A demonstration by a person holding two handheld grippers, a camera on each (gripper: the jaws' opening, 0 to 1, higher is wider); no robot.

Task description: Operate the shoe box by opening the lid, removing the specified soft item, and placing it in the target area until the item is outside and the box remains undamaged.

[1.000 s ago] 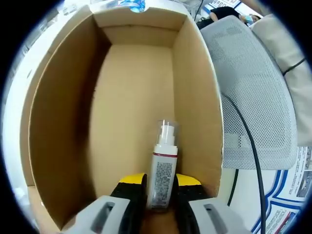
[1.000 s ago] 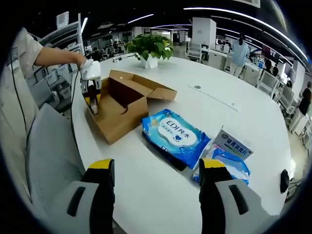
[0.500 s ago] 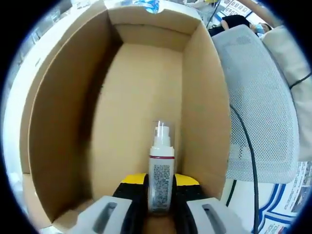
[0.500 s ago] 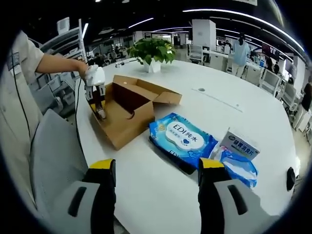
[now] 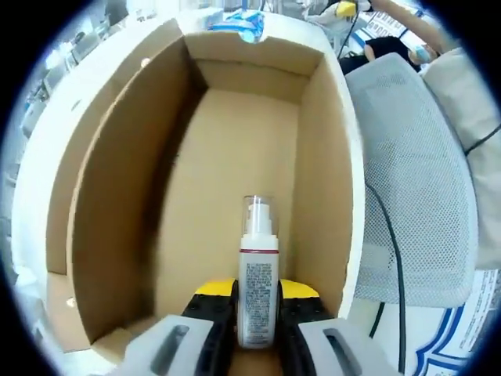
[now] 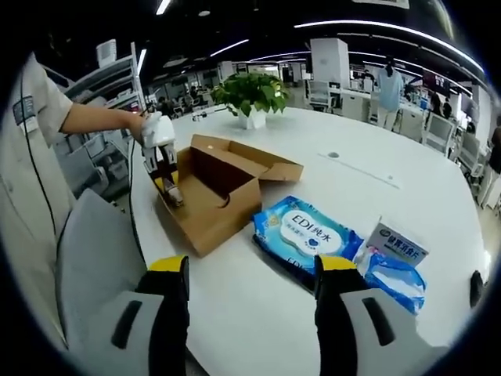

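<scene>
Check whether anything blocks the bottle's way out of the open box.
Nothing visible does. The left gripper holds the bottle over the open box; its lid is folded back and no other thing lies inside.

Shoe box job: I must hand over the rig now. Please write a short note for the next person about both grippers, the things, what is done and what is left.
Left gripper: jaws shut on the white pump bottle with a clear cap, inside the open brown cardboard shoe box.
Right gripper: jaws open, holding nothing, above the round white table.
Things: the box stands near the table edge with its lid folded open; the blue wet-wipes pack lies beside it on the table.
Done: lid opened, bottle gripped.
Left: lift the bottle out and set it on the table without tearing the box.
</scene>
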